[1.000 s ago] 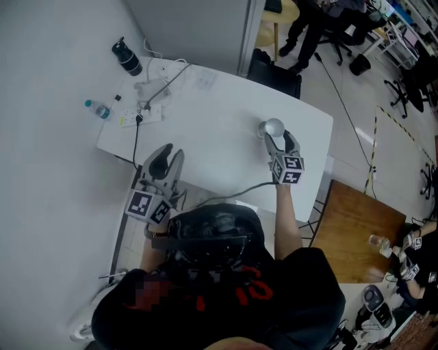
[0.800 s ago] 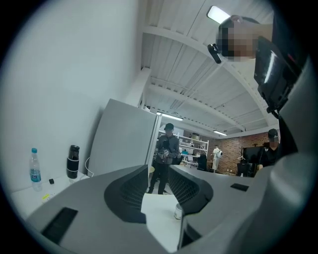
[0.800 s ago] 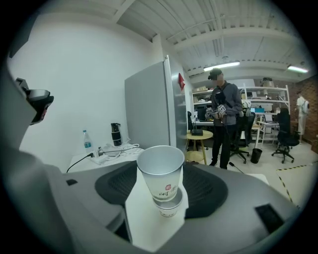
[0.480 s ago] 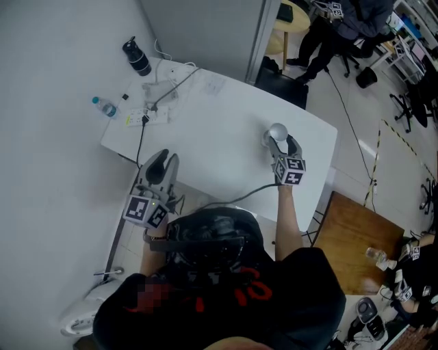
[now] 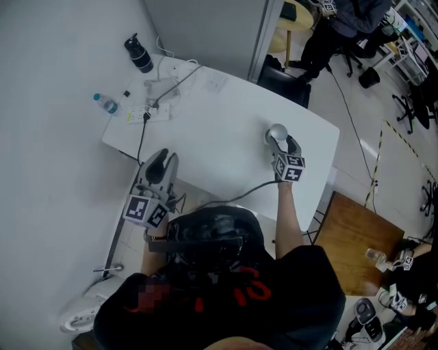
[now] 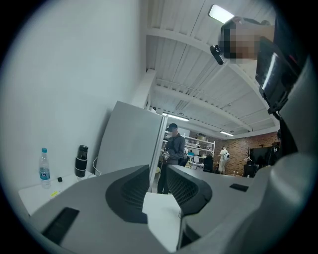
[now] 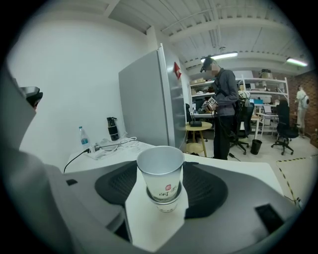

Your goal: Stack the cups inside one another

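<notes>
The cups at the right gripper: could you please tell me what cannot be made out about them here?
- How many cups sit under the upper cup: right gripper view, it covers all but the lower cup's rim and base.
- The red print on the upper cup: too small to read.
- Head view: the stack is tiny, and the right gripper hides its sides.

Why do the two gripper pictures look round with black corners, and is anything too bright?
Left gripper view: a wide-angle lens makes the picture round with black corners and bends the ceiling beams; the ceiling light glares white. Right gripper view: same round edge, but the paper cup in the middle looks sharp. Head view: even light, hardly any shadow on the table.
</notes>
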`<state>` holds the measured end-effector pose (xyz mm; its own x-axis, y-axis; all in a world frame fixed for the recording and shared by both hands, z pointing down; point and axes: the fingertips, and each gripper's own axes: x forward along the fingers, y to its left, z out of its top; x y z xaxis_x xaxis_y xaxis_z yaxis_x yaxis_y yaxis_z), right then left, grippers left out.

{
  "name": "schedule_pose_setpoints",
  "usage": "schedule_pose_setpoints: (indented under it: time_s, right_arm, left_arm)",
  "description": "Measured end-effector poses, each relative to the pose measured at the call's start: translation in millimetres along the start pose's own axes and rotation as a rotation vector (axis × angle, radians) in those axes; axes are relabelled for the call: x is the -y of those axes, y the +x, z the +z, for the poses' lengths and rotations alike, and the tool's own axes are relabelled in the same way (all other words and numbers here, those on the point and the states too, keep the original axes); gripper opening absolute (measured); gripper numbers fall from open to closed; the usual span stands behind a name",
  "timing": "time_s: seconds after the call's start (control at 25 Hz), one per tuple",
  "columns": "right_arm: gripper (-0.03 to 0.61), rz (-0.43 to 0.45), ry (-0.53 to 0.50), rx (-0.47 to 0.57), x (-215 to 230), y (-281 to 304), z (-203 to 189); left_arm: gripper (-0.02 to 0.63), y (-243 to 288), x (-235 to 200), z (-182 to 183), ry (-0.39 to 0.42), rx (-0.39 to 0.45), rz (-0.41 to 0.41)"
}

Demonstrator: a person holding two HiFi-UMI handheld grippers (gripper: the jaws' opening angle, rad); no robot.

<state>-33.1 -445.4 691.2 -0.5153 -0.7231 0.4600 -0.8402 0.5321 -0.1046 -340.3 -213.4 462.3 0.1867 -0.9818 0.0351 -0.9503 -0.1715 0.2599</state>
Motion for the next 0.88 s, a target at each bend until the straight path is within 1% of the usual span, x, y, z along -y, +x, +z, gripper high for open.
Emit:
schedule_pose_setpoints:
  time_s: [0.4,0.56,0.6,0.76,0.88]
  right_arm:
    - [0.305,-0.001,0.001,-0.103,0,8,-34]
    - [0.307,-0.011,0.019,-0.107,4,8,-39]
    - [0.316,-0.010,0.022,-0.108,4,8,-39]
    - [0.316,0.017,0.031,-0.125,-1,10,-42]
    - [0.314,0.012,0.033,-0.102,5,1,-31]
  left_arm:
    - [0.117,-3,1,1,-0.005,0.000,0.004]
    - [0.117,-3,3,-1,-0.005,0.000,-0.004]
    - [0.117,-4,2,-1,-0.006,0.000,-0.005]
    - [0.117,-5,3,-1,-0.011,-0.004,0.003]
    - [0.117,2,14,0,-0.012,-0.002,-0.011]
